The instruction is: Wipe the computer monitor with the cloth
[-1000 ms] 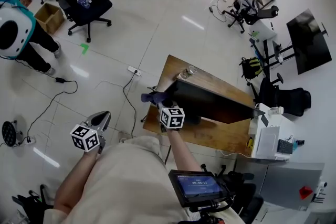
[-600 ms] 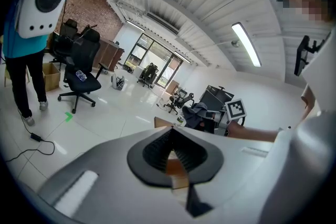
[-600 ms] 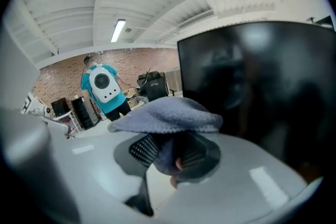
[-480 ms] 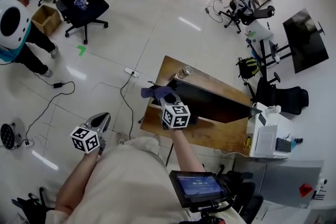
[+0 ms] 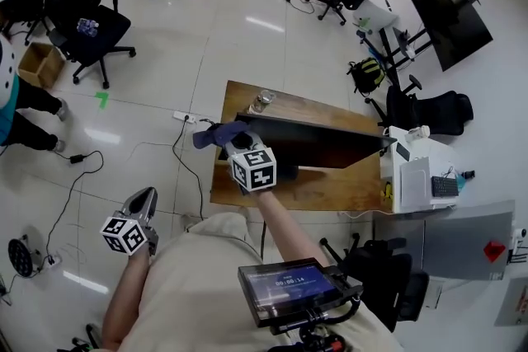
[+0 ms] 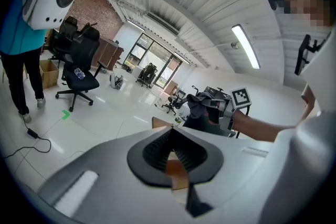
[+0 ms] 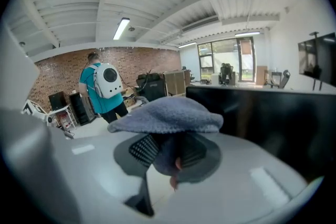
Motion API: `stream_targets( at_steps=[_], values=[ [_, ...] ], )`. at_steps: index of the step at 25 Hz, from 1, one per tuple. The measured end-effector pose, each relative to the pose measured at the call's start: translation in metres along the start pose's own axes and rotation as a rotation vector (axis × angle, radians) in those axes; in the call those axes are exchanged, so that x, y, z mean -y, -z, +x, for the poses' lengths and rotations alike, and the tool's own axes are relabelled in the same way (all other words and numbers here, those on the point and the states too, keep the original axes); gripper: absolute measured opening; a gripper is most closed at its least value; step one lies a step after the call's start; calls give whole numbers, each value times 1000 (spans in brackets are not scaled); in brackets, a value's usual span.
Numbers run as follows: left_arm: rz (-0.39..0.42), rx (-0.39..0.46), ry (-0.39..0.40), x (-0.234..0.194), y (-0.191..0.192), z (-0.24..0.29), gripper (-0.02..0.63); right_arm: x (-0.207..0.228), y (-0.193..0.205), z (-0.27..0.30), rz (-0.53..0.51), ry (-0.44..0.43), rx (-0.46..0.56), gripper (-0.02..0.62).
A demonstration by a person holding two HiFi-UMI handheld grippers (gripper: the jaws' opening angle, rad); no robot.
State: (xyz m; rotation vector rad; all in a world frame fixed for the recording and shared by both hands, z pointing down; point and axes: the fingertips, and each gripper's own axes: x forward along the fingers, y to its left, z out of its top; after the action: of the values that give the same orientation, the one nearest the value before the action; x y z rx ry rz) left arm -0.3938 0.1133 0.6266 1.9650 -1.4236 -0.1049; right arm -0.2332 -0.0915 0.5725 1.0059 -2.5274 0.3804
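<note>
- The monitor [image 5: 318, 146] stands on the wooden worktop [image 5: 247, 190]. Its long axis runs along the worktop's length, from near the left edge almost to the right edge. It is a thin, flat, dark slab with a glossy black face.
- The cloth [image 5: 216, 133] is a blue-grey, nubbly, towel-like piece, bunched at the monitor's left end, over the worktop's left edge. Whether it touches the screen I cannot tell.
- The right tongs [image 5: 237, 143] are clamped on the cloth and point toward the far left corner of the worktop.
- The right gripper view shows what the head view does not: the cloth [image 7: 168, 113] mushrooms over the tips of the right tongs [image 7: 169, 153], with a fold pinched between the ribbed black pads (a rounded cap above, a tuck below). The monitor [image 7: 252, 107] fills that view's right side as a dark wall.
- The left tongs [image 5: 146, 197] hang over the pale tiled floor [image 5: 148, 103], well apart from the worktop's left edge, tips pointing away from the person.
- In the left gripper view the left tongs [image 6: 171, 134] have their tips together with nothing between them (only a thin slit lower down).
- That view also catches the cloth [image 6: 197, 105] held up beside the monitor.
- A clear glass container [image 5: 264, 100] sits at the worktop's far left corner.
</note>
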Motion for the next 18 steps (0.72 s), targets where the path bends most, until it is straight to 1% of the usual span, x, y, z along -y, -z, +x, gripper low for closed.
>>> stream_targets(
  at_steps=[11, 18],
  values=[
    [2, 3, 4, -2, -3, 2, 2, 1, -40, -17, 11, 15, 70, 82],
    [1, -8, 11, 0, -3, 10, 2, 0, -50, -24, -4, 14, 104, 81]
  ],
)
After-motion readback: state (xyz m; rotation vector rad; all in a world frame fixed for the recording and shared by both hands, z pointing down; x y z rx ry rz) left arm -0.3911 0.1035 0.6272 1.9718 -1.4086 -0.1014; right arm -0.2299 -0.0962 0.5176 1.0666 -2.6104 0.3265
